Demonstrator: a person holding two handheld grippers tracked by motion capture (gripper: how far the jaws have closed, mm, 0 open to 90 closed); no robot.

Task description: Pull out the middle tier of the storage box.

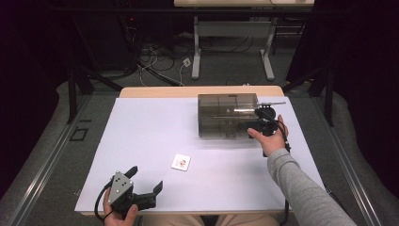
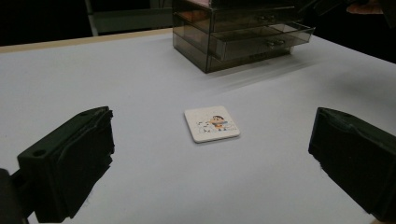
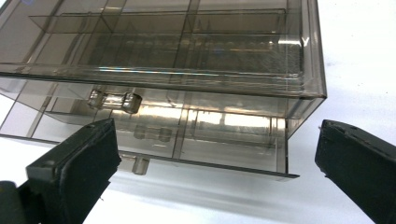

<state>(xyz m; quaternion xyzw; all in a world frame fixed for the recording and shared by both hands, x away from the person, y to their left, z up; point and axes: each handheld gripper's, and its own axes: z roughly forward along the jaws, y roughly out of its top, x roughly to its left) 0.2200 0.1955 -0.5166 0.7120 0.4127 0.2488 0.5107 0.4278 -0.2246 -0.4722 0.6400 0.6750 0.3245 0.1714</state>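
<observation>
White sheeting covers the bench (image 1: 141, 141). Right claw (image 3: 215, 163) gapes empty just before the smoky drawer box (image 3: 187, 70); left claw (image 2: 210, 158), spread wide, faces the coaster (image 2: 211, 123) ahead.

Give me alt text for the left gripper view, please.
A small square picture card lies flat on the white table between the open hand-held gripper jaws; a smoky clear drawer box stands behind, one drawer partly out.

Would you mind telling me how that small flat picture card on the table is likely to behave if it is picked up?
The card looks thin, stiff and light, so it probably won't flop. Lying flat on the smooth white table, it may slide rather than lift. Its square, flat shape shouldn't roll or tip.
</observation>
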